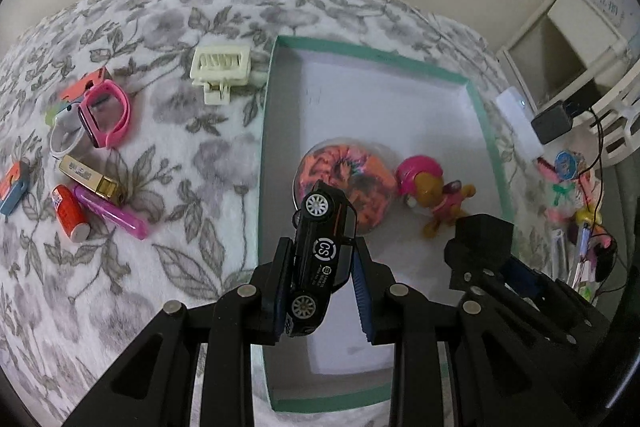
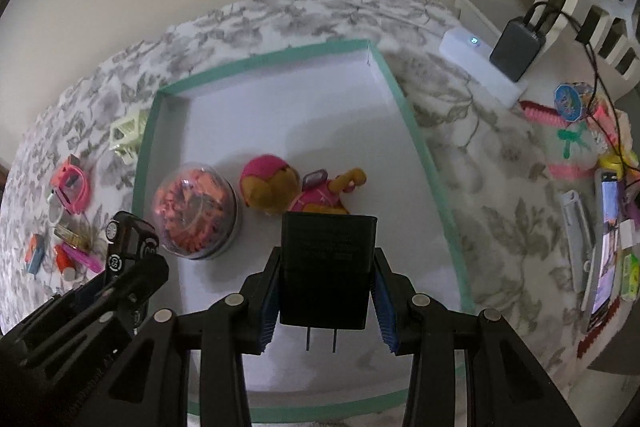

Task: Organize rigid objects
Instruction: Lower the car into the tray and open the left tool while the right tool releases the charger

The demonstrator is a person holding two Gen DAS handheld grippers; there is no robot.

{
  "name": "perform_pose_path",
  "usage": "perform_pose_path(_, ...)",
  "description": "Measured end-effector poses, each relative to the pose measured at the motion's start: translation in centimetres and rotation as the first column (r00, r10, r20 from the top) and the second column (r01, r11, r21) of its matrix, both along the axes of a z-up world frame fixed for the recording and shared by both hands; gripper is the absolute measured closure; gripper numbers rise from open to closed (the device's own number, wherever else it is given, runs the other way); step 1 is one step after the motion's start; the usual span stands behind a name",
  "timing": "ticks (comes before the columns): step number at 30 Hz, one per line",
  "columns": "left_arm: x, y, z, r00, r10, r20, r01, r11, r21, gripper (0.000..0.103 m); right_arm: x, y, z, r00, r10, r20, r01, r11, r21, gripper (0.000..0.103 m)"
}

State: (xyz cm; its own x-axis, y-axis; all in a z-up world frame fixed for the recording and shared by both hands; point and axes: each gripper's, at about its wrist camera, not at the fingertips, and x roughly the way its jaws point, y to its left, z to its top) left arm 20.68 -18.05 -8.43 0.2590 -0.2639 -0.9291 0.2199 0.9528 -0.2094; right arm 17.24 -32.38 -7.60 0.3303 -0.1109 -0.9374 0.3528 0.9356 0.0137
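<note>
My left gripper (image 1: 322, 281) is shut on a black toy car (image 1: 320, 259), nose up, above the left side of a white tray with a green rim (image 1: 264, 131). My right gripper (image 2: 326, 287) is shut on a black plug adapter (image 2: 326, 271), prongs toward me, over the tray's middle (image 2: 416, 131). In the tray lie a clear dome with an orange scrunchie (image 1: 344, 183) and a pink-capped dog figure (image 1: 432, 191). The left gripper and the car show at the left of the right wrist view (image 2: 132, 247).
On the floral cloth left of the tray: a cream hair claw (image 1: 220, 67), a pink watch band (image 1: 106, 111), a gold lighter (image 1: 88, 177), a red tube (image 1: 72, 213), a pink stick (image 1: 112, 213). Right of the tray: a white box (image 2: 480, 67), a dark charger (image 2: 516, 47), cables, a phone (image 2: 604, 251).
</note>
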Motion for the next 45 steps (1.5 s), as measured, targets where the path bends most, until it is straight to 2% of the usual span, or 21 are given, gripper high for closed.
perform_pose_path(6,-0.5,-0.4,-1.1,1.000,-0.024,-0.003,0.024,0.998,0.050,0.073,-0.1,-0.2,-1.8,0.998,-0.015,-0.064,0.015,1.000,-0.002,0.059)
perform_pose_path(10,-0.4,-0.4,-1.6,0.999,-0.032,-0.016,0.033,0.998,0.058,0.073,-0.3,-0.4,-2.8,0.994,-0.027,-0.105,0.028,1.000,0.006,0.059)
perform_pose_path(17,-0.2,-0.5,-1.7,0.999,-0.041,-0.023,0.042,0.997,0.066,0.072,-0.5,-0.1,-3.1,0.993,-0.026,-0.116,0.025,1.000,-0.006,0.058)
perform_pose_path(19,-0.1,-0.7,-1.6,0.999,-0.048,-0.025,0.049,0.997,0.062,0.064,-0.5,-0.1,-2.9,0.993,-0.032,-0.115,0.032,0.999,-0.006,0.056)
perform_pose_path(22,0.0,-0.4,-0.8,0.999,-0.032,-0.006,0.032,0.998,0.049,0.057,-0.4,-0.6,-1.7,0.995,-0.046,-0.086,0.042,0.998,-0.038,0.047)
perform_pose_path(29,0.1,0.1,1.6,0.998,-0.020,0.052,0.020,1.000,0.009,0.054,-0.4,-0.1,2.0,0.999,-0.038,0.017,0.040,0.996,-0.076,0.046)
perform_pose_path(32,0.1,0.9,2.8,0.996,0.005,0.087,-0.004,1.000,-0.008,0.043,-0.5,0.1,3.4,0.998,-0.034,0.056,0.040,0.995,-0.096,0.046)
perform_pose_path(34,0.1,1.4,3.5,0.993,0.027,0.112,-0.026,1.000,-0.011,0.030,-0.8,0.3,4.3,0.996,-0.037,0.082,0.046,0.993,-0.106,0.046)
perform_pose_path(36,0.2,2.0,4.2,0.989,0.047,0.143,-0.046,0.999,-0.014,0.024,-1.1,0.3,5.0,0.994,-0.038,0.104,0.050,0.992,-0.114,0.045)
perform_pose_path(38,0.3,2.4,4.5,0.985,0.065,0.162,-0.064,0.998,-0.009,0.020,-1.1,0.3,5.6,0.992,-0.038,0.123,0.053,0.991,-0.122,0.034)
perform_pose_path(42,0.5,3.3,5.0,0.974,0.096,0.207,-0.101,0.995,0.012,0.013,-1.3,0.5,5.8,0.991,-0.028,0.133,0.045,0.991,-0.123,0.033)
perform_pose_path(45,0.6,3.9,5.3,0.966,0.120,0.230,-0.126,0.992,0.014,0.009,-1.2,0.5,5.4,0.992,-0.023,0.128,0.039,0.991,-0.126,0.022)
